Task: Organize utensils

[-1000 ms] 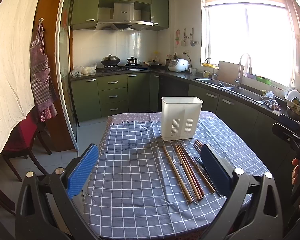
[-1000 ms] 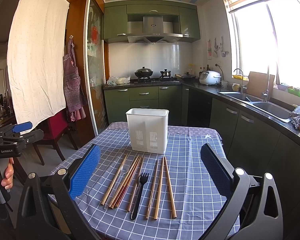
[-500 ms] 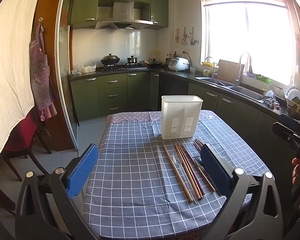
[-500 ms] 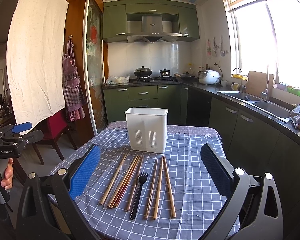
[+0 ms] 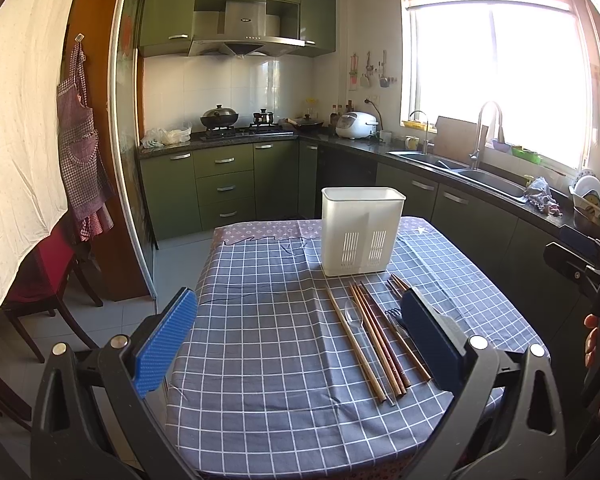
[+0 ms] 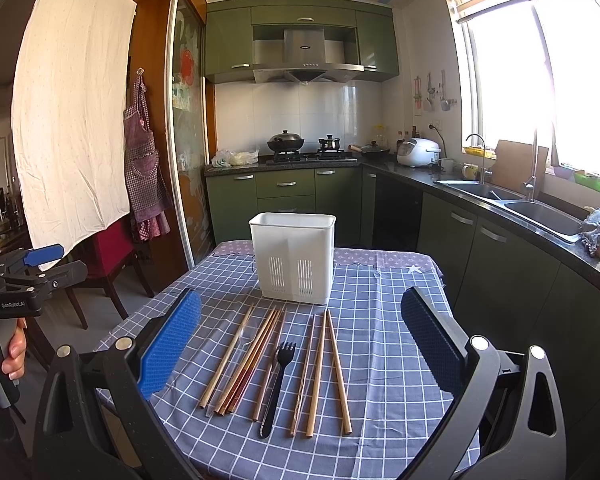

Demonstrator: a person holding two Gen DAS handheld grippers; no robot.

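Both tongs are spread wide and empty, held level above the near edge of the bench (image 6: 400, 360). Right tongs (image 6: 300, 344): chopsticks (image 6: 318, 372) and black fork (image 6: 276, 388) lie lower centre between its fingers, white holder (image 6: 294, 256) beyond. Left tongs (image 5: 296, 340): utensils lie right of centre.

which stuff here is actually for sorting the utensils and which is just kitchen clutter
For the job:
- white utensil holder
- wooden chopsticks
- black fork
- clear spoon

Just lying about:
- rice cooker
- wok
- apron
- cutting board
- rag beside the sink
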